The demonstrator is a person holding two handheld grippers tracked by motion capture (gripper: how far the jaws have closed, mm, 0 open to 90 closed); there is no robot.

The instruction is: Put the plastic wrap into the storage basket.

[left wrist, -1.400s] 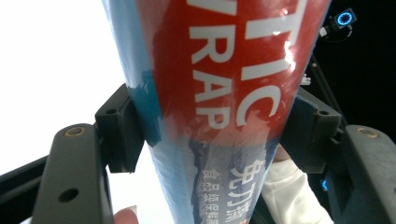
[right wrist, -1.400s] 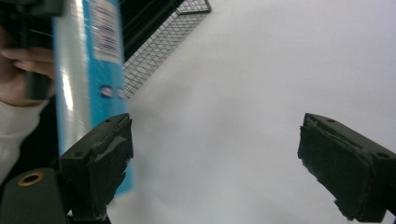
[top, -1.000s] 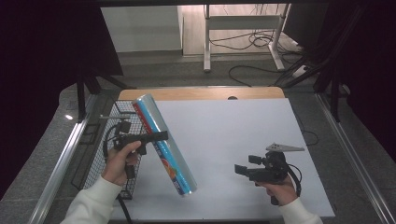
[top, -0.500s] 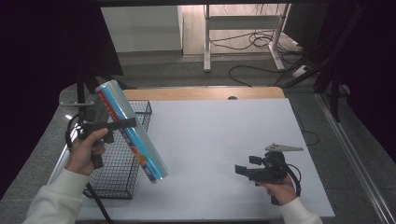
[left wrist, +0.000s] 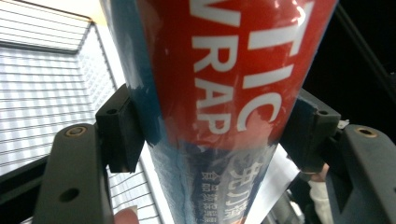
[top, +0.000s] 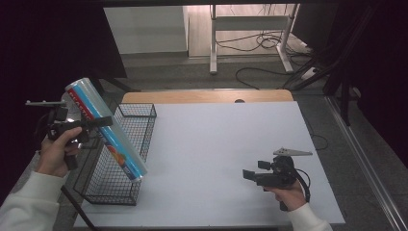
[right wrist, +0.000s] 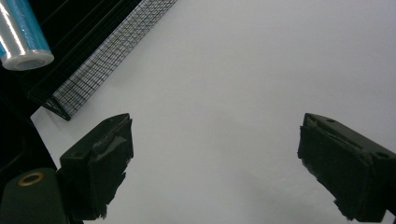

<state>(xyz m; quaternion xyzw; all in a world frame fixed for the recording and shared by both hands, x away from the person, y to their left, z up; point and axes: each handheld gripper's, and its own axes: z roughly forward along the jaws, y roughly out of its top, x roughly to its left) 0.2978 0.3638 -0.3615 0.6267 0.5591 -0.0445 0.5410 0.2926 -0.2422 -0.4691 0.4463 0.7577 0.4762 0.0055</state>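
At left of the frame, the left tool [top: 103, 121] grips the plastic wrap roll [top: 107, 130] above the wire basket [top: 139, 144]; lowering it in seems next. Right tool [top: 246, 174] rests open.

The long cylindrical roll of plastic wrap [top: 103, 129] has a red band with white letters and blue below it; its film end is pale and shiny. Beside the roll, the black wire-mesh basket [top: 137, 146] shows a fine grid. The flat worktop [top: 216, 154] is plain white with a light wooden far edge. Both tools are black, the right tool [right wrist: 215, 163] included.
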